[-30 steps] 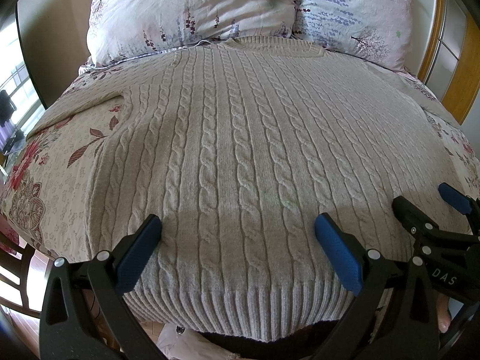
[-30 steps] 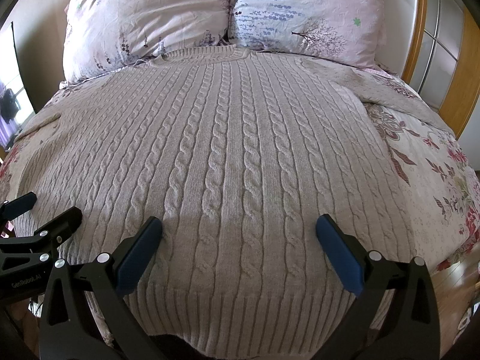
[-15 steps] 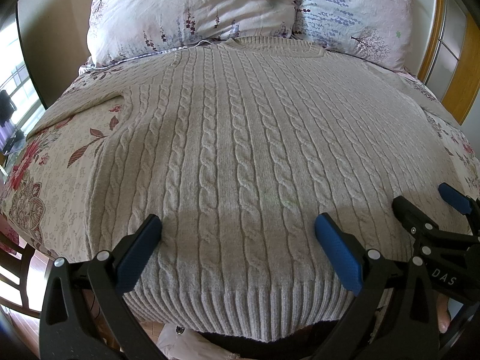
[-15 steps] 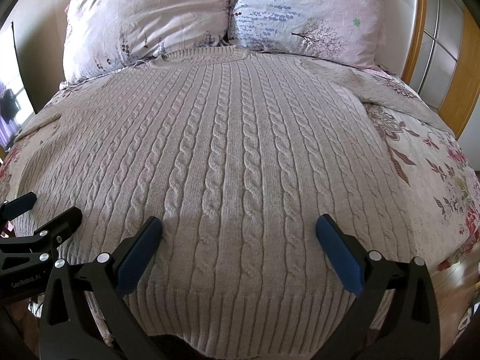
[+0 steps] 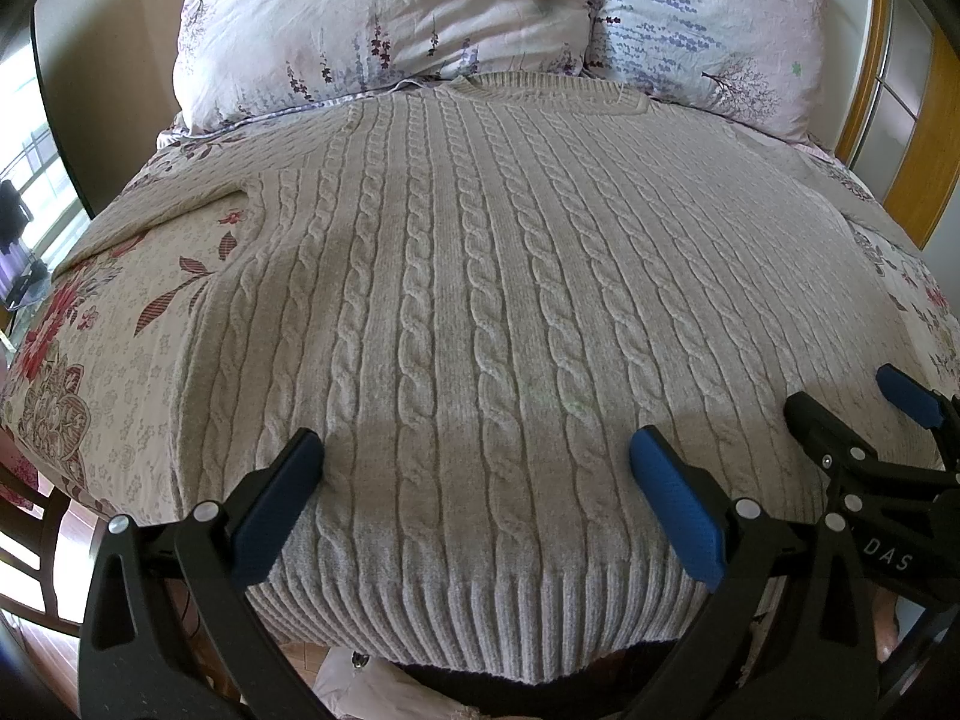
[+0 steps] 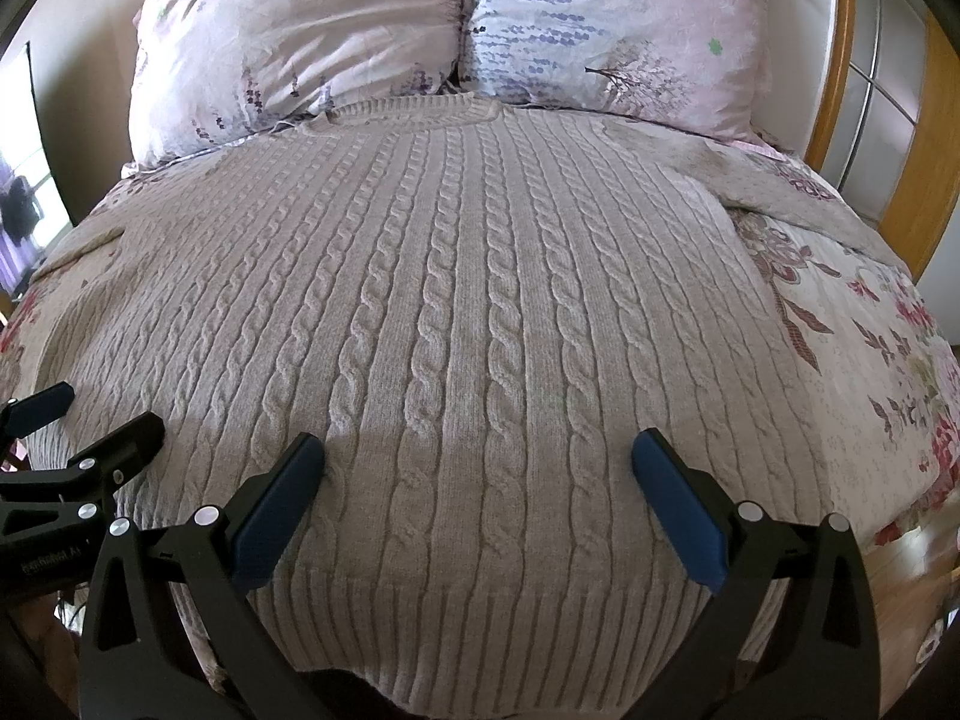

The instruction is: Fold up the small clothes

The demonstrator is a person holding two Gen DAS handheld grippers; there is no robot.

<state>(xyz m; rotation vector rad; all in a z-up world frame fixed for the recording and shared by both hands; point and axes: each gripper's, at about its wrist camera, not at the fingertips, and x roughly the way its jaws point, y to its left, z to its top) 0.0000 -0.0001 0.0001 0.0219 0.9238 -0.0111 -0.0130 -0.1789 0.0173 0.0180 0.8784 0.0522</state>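
Note:
A beige cable-knit sweater (image 5: 480,300) lies flat and spread out on the bed, collar toward the pillows and ribbed hem (image 5: 480,618) at the near edge; it also shows in the right wrist view (image 6: 468,324). My left gripper (image 5: 474,456) is open and empty, hovering just above the hem. My right gripper (image 6: 477,459) is open and empty above the hem, to the right of the left one. The right gripper shows at the right edge of the left wrist view (image 5: 852,414). The left gripper shows at the left edge of the right wrist view (image 6: 90,414).
Two floral pillows (image 5: 384,24) (image 6: 612,30) lie at the head of the bed. The floral bedspread (image 5: 108,348) shows on both sides of the sweater (image 6: 870,360). A wooden headboard post (image 6: 912,138) stands at the right. A chair (image 5: 30,552) stands by the bed's left side.

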